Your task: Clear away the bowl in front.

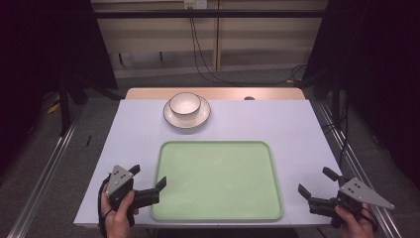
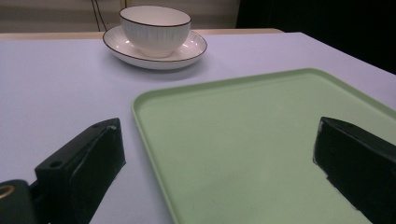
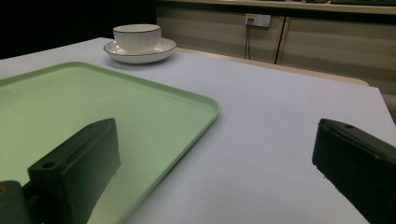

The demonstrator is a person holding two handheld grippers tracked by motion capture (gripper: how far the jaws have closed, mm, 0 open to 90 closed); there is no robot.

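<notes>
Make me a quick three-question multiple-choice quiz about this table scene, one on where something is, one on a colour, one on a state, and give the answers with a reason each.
1. Where does the bowl stand?
A. on the tray
B. on the saucer beyond the tray
C. between the jaws of a gripper

2. What colour is the tray?
A. light green
B. red
C. black

3. How do the jaws of the left gripper stand?
A. shut on the bowl
C. shut on the tray's rim
B. open, holding nothing

Answers:
1 B: the high view shows the bowl seated in the saucer, past the tray's far edge.
2 A: all three views show it pale green.
3 B: the left gripper view shows its jaws wide apart with only table and tray between them.
</notes>
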